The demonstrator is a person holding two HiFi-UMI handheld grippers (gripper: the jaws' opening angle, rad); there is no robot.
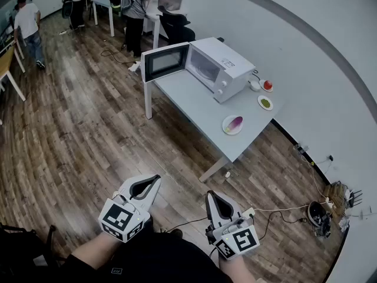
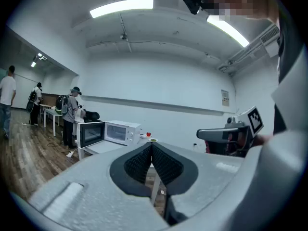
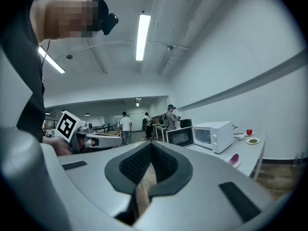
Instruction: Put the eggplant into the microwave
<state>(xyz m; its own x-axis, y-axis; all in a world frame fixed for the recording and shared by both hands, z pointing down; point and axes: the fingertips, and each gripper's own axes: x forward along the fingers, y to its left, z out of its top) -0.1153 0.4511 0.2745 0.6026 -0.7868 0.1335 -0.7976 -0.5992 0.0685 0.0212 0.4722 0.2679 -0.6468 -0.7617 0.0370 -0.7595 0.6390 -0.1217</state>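
**Well short of the worktop, both tongs shut and empty**

Both tools are held low and level before the person, well apart from the grey worktop (image 1: 194,102), presumably because no approach has been started. The left tongs (image 1: 156,179) are seen pressed together, nothing between their ribbed dark pads (image 2: 142,161); the right tongs (image 1: 209,195) are likewise closed and empty. The eggplant (image 1: 235,122), glossy, purple and tapering, lies on a small pale plate (image 1: 225,129) near the worktop's front edge, apart from the microwave (image 1: 219,69). That white, boxy shell is stood with its dark-glazed door (image 1: 166,61) swung open, so the cavity is judged ready for loading.
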